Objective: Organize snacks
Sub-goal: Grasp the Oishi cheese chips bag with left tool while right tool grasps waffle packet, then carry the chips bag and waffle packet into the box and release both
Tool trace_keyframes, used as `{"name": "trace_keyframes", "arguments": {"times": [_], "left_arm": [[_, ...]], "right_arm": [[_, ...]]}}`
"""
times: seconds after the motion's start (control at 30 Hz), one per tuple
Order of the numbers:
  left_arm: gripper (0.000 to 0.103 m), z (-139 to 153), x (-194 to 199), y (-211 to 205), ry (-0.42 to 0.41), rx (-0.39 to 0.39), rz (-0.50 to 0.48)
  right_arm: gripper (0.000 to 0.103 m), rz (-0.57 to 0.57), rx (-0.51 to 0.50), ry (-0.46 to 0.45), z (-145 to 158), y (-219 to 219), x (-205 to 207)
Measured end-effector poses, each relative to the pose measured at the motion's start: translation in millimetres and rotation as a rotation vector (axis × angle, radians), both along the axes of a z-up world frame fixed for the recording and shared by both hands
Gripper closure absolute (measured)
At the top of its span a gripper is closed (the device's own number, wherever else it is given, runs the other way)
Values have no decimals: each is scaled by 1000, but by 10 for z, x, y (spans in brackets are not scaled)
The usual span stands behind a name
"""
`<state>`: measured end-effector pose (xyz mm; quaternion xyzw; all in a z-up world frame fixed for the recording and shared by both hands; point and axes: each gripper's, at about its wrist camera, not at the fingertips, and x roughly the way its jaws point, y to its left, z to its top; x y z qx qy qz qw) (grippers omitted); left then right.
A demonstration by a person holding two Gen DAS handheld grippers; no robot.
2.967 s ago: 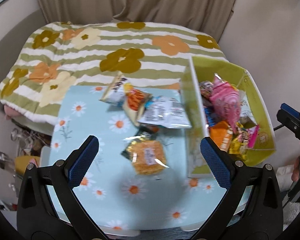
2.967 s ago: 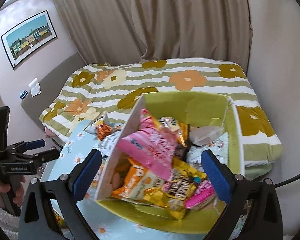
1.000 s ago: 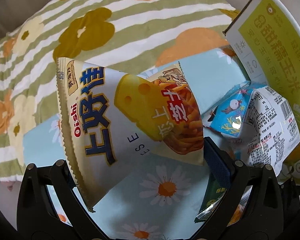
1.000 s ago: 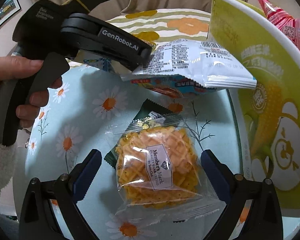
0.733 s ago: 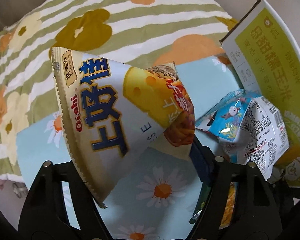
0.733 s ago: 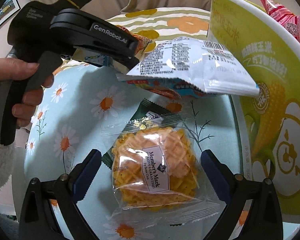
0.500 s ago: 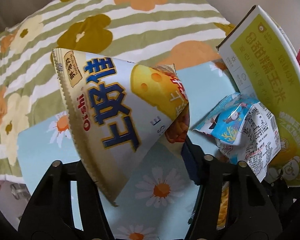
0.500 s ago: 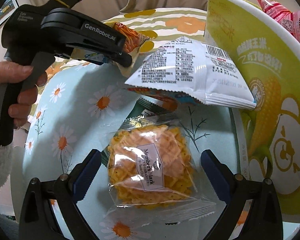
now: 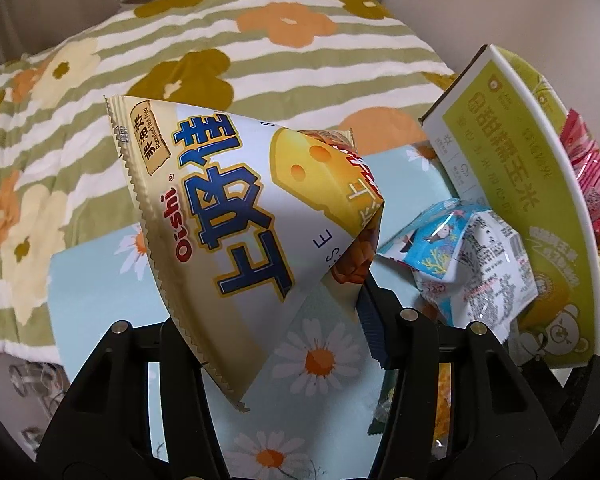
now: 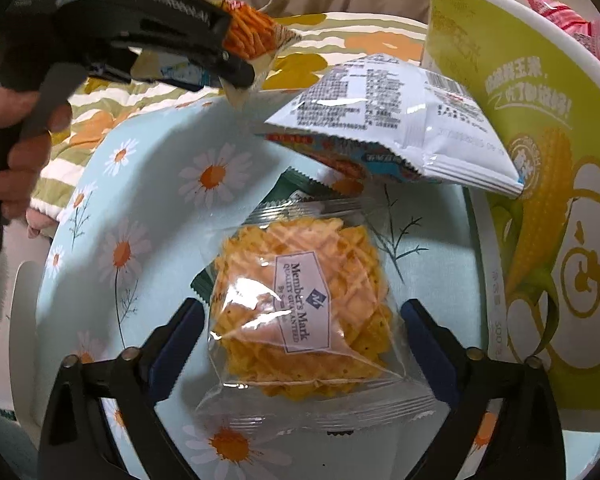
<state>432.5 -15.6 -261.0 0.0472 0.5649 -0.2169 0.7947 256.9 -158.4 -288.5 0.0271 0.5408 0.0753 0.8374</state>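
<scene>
The left gripper point(image 9: 284, 320) pinches a cream Oishi chip bag point(image 9: 236, 216) at its lower corner, holding it in the air above a daisy-print tablecloth point(image 9: 320, 360), with a flowered striped quilt point(image 9: 220, 60) behind. The right gripper point(image 10: 300, 340), jaws spread wide, straddles a clear waffle-snack pack point(image 10: 300, 304) lying flat on the cloth. Just beyond, a white and blue packet point(image 10: 392, 124) leans against a yellow-green box point(image 10: 540, 160), with pink packets point(image 10: 572, 24) showing above its rim
</scene>
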Motion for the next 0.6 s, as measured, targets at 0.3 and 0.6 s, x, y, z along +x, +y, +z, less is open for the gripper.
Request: {"name": "trace_keyframes", "arguments": {"times": [0.3,0.6], "left_arm": [[53,398,-234,155,-64,-28,14],[53,981,-497,285,-147,-66,18]], "right_arm": [[26,-12,0,-57,274,-58,-60],[27,-17,13,-143,893,-43,-284]]}}
